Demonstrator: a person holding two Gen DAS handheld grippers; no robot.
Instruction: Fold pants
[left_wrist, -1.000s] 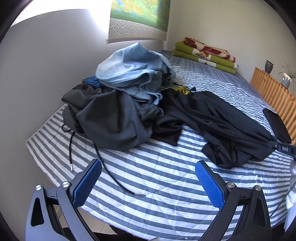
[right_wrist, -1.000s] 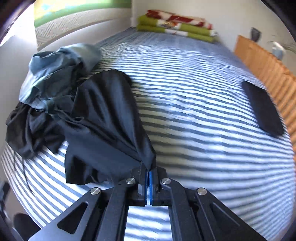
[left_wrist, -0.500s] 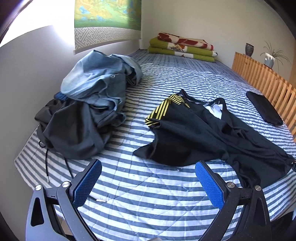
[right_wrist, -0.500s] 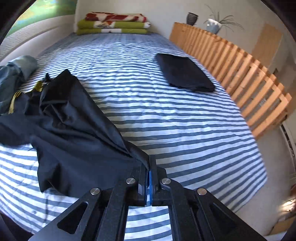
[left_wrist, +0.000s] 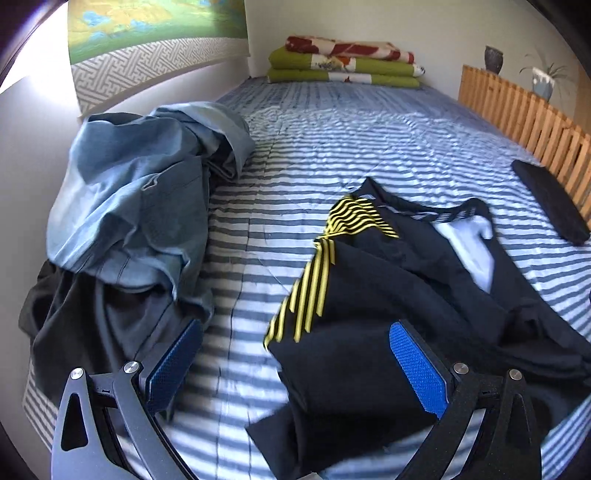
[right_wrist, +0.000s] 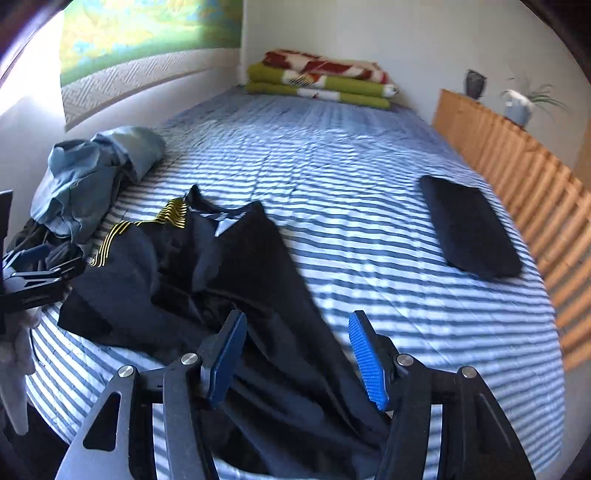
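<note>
Black pants (left_wrist: 388, 295) with yellow stripes (left_wrist: 314, 280) lie rumpled on the blue-striped bed (left_wrist: 332, 140). In the right wrist view the same pants (right_wrist: 207, 280) stretch from the left edge toward the near edge, hanging over it. My left gripper (left_wrist: 295, 362) is open, low over the near end of the pants, its right pad (left_wrist: 417, 369) above the black cloth. My right gripper (right_wrist: 295, 350) is open too, with the pant leg lying loose between and below its pads. The left gripper (right_wrist: 40, 273) shows at the far left of the right wrist view.
A heap of blue jeans and dark clothes (left_wrist: 129, 221) sits along the left wall. A folded black garment (right_wrist: 469, 229) lies by the wooden slatted rail (right_wrist: 517, 166). Folded green and red blankets (left_wrist: 343, 62) are stacked at the far end, with pots on the rail.
My right gripper has opened and let go of the pant leg. The pants have been dragged clear of the heap. My left gripper has moved closer over them.
</note>
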